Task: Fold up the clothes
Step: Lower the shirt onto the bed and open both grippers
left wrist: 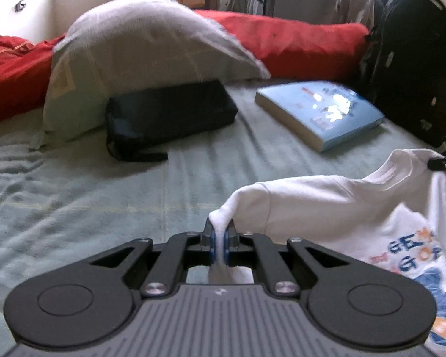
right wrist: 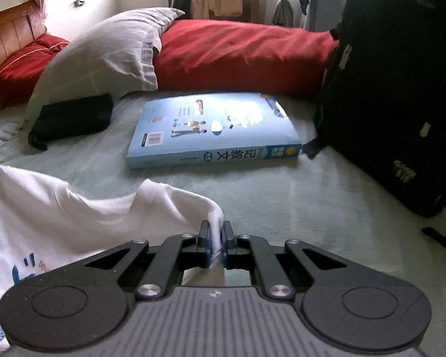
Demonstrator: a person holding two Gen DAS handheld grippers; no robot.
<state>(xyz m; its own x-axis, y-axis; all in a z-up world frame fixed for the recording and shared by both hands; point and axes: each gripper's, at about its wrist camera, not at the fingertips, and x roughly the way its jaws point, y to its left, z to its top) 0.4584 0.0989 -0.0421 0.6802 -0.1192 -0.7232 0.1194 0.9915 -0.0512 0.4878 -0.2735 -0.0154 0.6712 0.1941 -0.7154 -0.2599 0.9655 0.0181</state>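
Holding the white T-shirt [left wrist: 327, 205] by two pinched corners, you have it slung between both tools above the pale green bed sheet [left wrist: 74, 196]. Your left gripper [left wrist: 219, 239] is clamped down on a bunched tip of white cloth, which passes between the blue pads [left wrist: 212, 245] and hangs out behind them; your right gripper [right wrist: 216, 242] is closed the same way on the opposite corner, the fabric squeezed thin between its jaws. In the left wrist view the shirt runs off toward 3 o'clock, its blue and orange print showing at 4 o'clock; in the right wrist view it sags toward 9 o'clock.

To fold cleanly, I judge you need the edge between your hands taut first, since it droops now. Draw the two tools apart until the slack goes, then lay the cloth flat on the open sheet. Keep clear of the blue book [right wrist: 214, 131] at 12 o'clock, the black pouch [left wrist: 169, 119] at 11 o'clock and the black backpack [right wrist: 395, 89] at 2 o'clock. Both pinches look shallow, so avoid jerking.
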